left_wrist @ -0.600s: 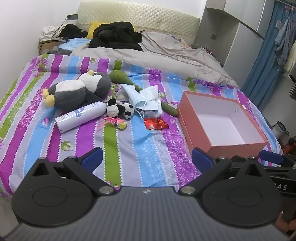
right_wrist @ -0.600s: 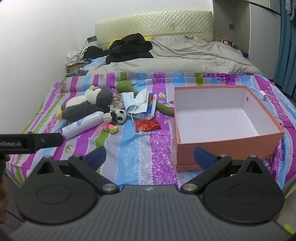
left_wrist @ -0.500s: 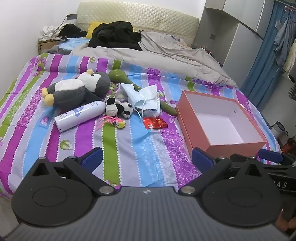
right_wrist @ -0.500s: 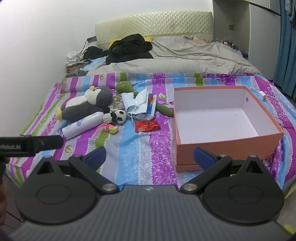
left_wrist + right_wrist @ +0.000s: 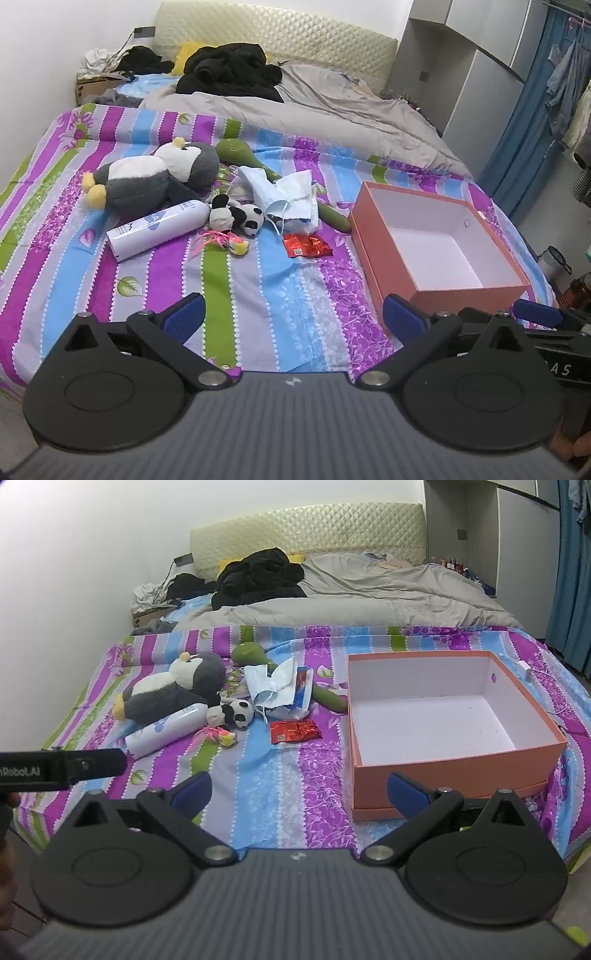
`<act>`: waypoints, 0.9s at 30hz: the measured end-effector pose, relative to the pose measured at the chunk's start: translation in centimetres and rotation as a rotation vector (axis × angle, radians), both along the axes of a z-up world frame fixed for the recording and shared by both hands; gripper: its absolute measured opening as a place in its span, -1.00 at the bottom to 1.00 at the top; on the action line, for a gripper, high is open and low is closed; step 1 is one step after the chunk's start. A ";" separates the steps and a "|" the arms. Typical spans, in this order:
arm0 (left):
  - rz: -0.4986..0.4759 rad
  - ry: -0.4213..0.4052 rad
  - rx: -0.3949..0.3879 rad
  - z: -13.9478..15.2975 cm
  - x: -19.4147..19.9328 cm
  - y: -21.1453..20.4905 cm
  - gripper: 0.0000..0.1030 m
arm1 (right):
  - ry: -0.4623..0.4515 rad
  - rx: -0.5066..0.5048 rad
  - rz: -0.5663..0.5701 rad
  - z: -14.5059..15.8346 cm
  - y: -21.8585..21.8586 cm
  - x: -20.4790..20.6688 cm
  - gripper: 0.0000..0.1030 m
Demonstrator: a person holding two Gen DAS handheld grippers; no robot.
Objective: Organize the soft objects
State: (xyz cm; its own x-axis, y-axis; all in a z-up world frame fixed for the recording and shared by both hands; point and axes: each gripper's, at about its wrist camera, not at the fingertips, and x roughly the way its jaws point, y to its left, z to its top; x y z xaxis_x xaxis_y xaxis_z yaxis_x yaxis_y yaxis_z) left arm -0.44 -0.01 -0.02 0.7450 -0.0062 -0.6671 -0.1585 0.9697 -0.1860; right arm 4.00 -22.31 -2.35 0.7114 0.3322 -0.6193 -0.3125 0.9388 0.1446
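Note:
A grey and white penguin plush (image 5: 147, 181) (image 5: 173, 690) lies at the left of the striped bedspread. A small panda plush (image 5: 238, 219) (image 5: 232, 712) lies beside it, and a green plush (image 5: 236, 153) (image 5: 251, 653) behind. An open, empty orange box (image 5: 384, 243) (image 5: 454, 771) sits at the right. My left gripper (image 5: 293, 319) is open and empty over the bed's near edge. My right gripper (image 5: 299, 794) is open and empty, near the box's front left corner.
A white bottle (image 5: 159, 230), blue face masks (image 5: 288, 195), a red wrapper (image 5: 306, 245) and a pink stringy toy (image 5: 221, 242) lie among the plushes. A grey duvet (image 5: 295, 107) and black clothes (image 5: 229, 74) cover the bed's far half. A wardrobe (image 5: 476, 92) stands right.
Both grippers have stayed open and nearly still; the left view has shifted slightly, so the bed objects sit a little lower left. Nothing on the bed has moved.

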 end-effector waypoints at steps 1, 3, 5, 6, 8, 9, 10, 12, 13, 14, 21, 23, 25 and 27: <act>0.001 0.000 -0.001 0.0 0.0 0.0 1.00 | -0.001 -0.002 0.000 0.0 0.0 0.0 1.00; 0.000 0.002 -0.003 0.1 0.0 0.0 1.00 | -0.001 -0.004 -0.002 0.0 -0.1 0.1 1.00; 0.000 0.001 -0.003 0.1 0.0 0.0 1.00 | 0.002 -0.008 -0.006 -0.2 0.1 0.2 1.00; 0.000 0.001 -0.004 0.2 0.0 0.0 1.00 | 0.002 -0.008 -0.007 -0.1 0.0 0.2 1.00; 0.000 0.003 -0.006 0.3 0.0 -0.1 1.00 | 0.001 -0.009 -0.005 -0.1 0.1 0.2 1.00; -0.001 0.004 -0.005 0.3 0.1 -0.1 1.00 | 0.000 -0.010 -0.004 -0.1 0.1 0.1 1.00; 0.001 0.004 -0.005 0.3 0.1 -0.1 1.00 | 0.000 -0.009 -0.003 -0.1 0.1 0.1 1.00; 0.000 0.001 -0.005 0.3 0.0 -0.1 1.00 | 0.002 -0.008 -0.003 -0.2 0.1 0.1 1.00; 0.000 0.004 -0.005 0.3 0.1 -0.1 1.00 | 0.003 -0.008 -0.002 -0.2 0.0 0.1 1.00; -0.001 0.003 -0.005 0.3 0.1 -0.1 1.00 | 0.003 -0.008 -0.001 -0.2 0.0 0.1 1.00; -0.003 0.004 -0.008 0.1 0.0 0.0 1.00 | 0.002 -0.010 -0.001 -0.3 0.1 0.0 1.00; -0.004 0.006 -0.011 -0.3 0.2 -0.1 1.00 | 0.004 -0.010 -0.002 -0.3 0.0 0.1 1.00; -0.005 0.005 -0.012 -0.3 0.2 -0.1 1.00 | 0.004 -0.011 -0.001 -0.3 0.1 0.1 1.00; -0.005 0.007 -0.011 -0.3 0.2 -0.1 1.00 | 0.005 -0.011 -0.002 -0.3 0.1 0.1 1.00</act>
